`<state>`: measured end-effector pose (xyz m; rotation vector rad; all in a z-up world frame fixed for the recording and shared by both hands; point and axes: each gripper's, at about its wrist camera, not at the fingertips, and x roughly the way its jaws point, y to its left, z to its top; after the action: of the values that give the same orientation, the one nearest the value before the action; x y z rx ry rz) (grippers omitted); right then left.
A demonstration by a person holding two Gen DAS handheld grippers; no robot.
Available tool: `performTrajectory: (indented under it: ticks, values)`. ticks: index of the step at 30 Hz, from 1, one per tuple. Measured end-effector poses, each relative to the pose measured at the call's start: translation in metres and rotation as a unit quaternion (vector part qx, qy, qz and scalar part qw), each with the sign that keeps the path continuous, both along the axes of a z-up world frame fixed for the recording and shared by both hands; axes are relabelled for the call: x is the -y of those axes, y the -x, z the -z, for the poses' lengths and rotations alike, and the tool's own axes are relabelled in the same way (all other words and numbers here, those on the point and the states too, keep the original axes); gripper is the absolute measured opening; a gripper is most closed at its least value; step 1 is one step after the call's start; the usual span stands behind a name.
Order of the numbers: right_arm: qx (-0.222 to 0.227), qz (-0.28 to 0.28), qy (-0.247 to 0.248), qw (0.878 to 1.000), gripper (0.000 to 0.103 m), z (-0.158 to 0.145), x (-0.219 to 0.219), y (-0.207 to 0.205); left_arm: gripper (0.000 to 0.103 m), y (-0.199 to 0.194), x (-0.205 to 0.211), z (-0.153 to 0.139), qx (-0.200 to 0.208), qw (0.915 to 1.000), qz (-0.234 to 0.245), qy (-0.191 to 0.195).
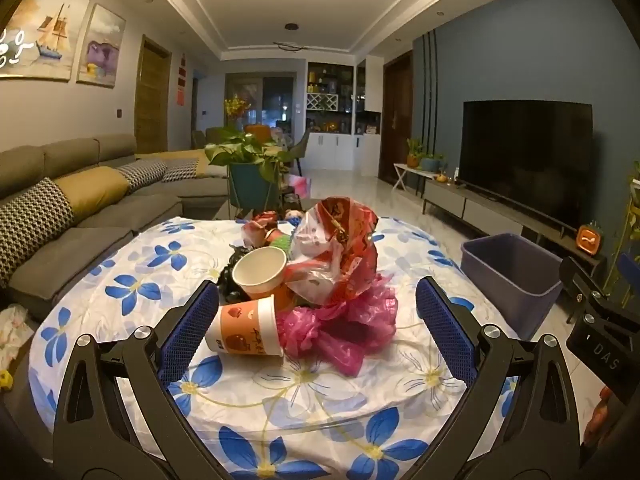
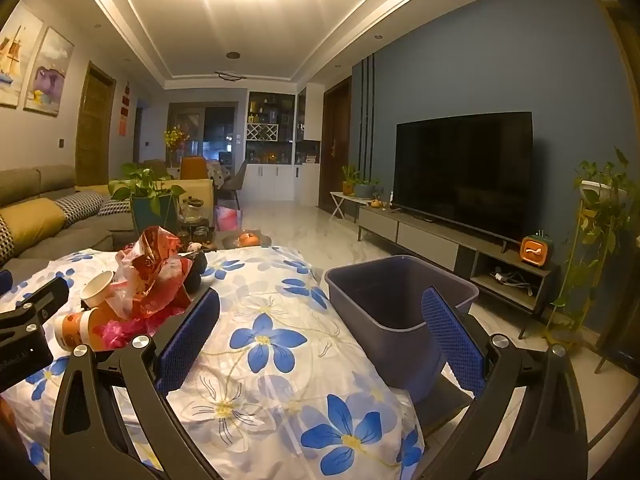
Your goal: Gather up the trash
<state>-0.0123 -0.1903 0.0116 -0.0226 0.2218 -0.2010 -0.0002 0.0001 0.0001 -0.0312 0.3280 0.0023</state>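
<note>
Left wrist view: my left gripper point(image 1: 316, 320) gapes empty toward orange-white paper cups point(image 1: 248, 330) and crumpled plastic bags point(image 1: 340, 264) mid-table, right gripper point(image 2: 320, 344) wide, empty, purple plastic bin point(image 2: 384, 300) unfilled off the table's right edge, nothing collected.

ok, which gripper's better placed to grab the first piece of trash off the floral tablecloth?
Left. The left gripper is open and the tipped orange-and-white paper cup and crumpled pink plastic bag lie between its fingers. The right gripper faces bare cloth beside the purple plastic bin, with the pile off to its left.
</note>
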Motion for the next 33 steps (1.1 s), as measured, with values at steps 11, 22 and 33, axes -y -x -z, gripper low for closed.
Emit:
performTrajectory:
  ticks: [11, 22, 33]
  values:
    - [0.000, -0.001, 0.002, 1.000, 0.098, 0.0001, -0.0003, -0.0015, 0.097, -0.0016, -0.0013, -0.0006, 0.005, 1.0000, 0.001, 0.002]
    - [0.001, -0.002, 0.000, 1.000, 0.098, 0.0011, 0.0016, -0.0022, 0.097, -0.0052, -0.0032, 0.0000, 0.007, 1.0000, 0.000, 0.004]
    - [0.002, 0.000, 0.000, 1.000, 0.098, 0.0024, -0.0028, -0.0026, 0.097, -0.0001, -0.0018, -0.0027, 0.010, 0.9999, -0.001, 0.004]
